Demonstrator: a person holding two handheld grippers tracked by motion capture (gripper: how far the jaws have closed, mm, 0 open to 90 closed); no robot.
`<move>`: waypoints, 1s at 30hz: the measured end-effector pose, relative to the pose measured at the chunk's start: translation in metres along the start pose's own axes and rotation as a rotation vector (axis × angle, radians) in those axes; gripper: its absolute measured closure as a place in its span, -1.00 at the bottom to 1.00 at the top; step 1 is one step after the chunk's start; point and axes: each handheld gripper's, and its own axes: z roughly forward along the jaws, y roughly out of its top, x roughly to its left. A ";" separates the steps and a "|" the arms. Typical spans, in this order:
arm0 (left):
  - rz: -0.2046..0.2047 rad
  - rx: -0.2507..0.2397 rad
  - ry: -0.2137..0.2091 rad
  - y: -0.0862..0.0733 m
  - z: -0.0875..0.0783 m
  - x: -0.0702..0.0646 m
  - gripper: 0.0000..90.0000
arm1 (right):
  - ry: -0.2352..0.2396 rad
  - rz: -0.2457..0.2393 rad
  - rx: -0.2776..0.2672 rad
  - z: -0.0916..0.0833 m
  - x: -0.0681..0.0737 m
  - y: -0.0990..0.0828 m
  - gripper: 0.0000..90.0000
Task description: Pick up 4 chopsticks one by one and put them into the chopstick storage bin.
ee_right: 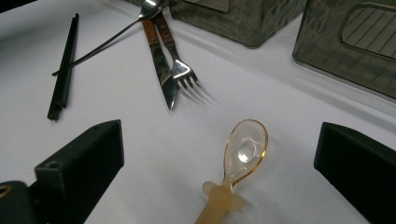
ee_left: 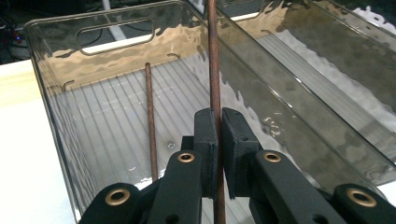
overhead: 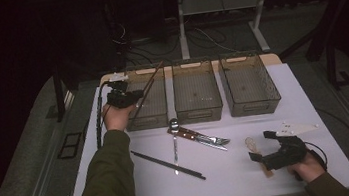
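My left gripper (ee_left: pixel 218 140): jaws clamped on a brown chopstick (ee_left: pixel 214 56), held over the leftmost bin (ee_left: pixel 51 100); a second chopstick (ee_left: pixel 150 121) lies inside it. My right gripper (ee_right: pixel 219 168): jaws wide apart, holding nothing, straddling an amber spoon (ee_right: pixel 245 149) on the table (ee_right: pixel 140 140).

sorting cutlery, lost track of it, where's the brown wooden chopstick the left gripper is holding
The brown wooden chopstick is clamped in the left hand-held gripper, slanting over the leftmost smoky clear plastic bin, where its twin chopstick already lies.
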 end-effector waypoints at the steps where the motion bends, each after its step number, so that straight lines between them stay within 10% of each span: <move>1: 0.000 0.000 0.000 0.000 0.000 0.000 0.88 | 0.000 0.001 0.000 0.000 0.000 0.000 -0.97; 17: -0.015 0.046 0.020 -0.006 0.014 0.003 0.87 | 0.002 -0.001 0.000 0.000 0.000 0.000 -0.97; 30: 0.032 0.013 0.004 -0.009 -0.001 -0.008 0.35 | -0.001 -0.003 0.003 0.000 0.000 0.000 -0.97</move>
